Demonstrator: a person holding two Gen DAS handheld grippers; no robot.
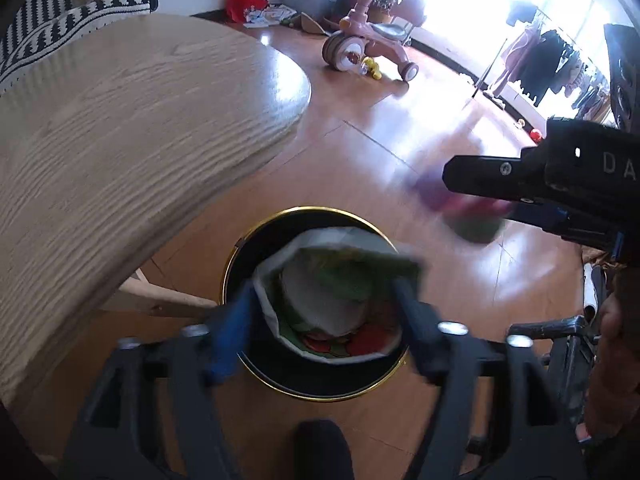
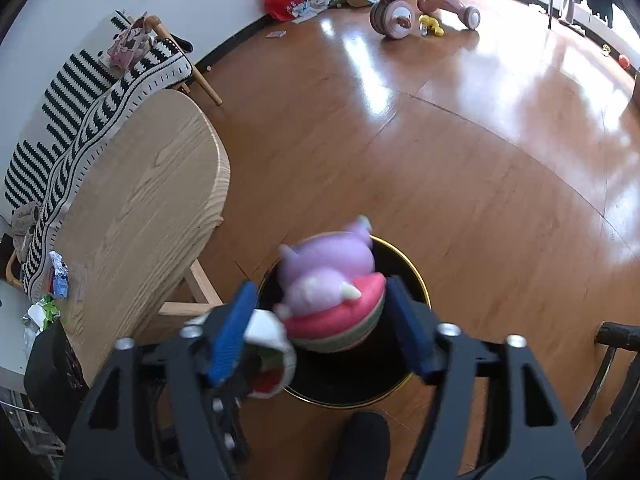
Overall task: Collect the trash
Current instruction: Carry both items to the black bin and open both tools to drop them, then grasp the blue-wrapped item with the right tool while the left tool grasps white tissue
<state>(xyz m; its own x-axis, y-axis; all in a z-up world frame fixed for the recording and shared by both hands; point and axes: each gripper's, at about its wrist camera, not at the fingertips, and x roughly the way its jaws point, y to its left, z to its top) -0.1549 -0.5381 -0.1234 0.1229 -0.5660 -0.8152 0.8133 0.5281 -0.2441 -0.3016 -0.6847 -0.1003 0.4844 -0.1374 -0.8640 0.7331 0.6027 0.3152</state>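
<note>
I am holding both grippers over the black bin (image 1: 320, 380): the left gripper (image 1: 324, 312) is spread wide around a snack wrapper (image 1: 332, 300), seemingly released, and the right gripper (image 2: 320, 320) gapes beside a purple plush toy (image 2: 328, 280); I am keeping both centred inside the rim

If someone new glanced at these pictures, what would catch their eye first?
Probably the purple and pink plush toy between the right gripper's open fingers, right over the black gold-rimmed bin. Next, the crumpled snack bag between the left gripper's fingers above that bin, then the pink tricycle on the glossy wooden floor.
</note>
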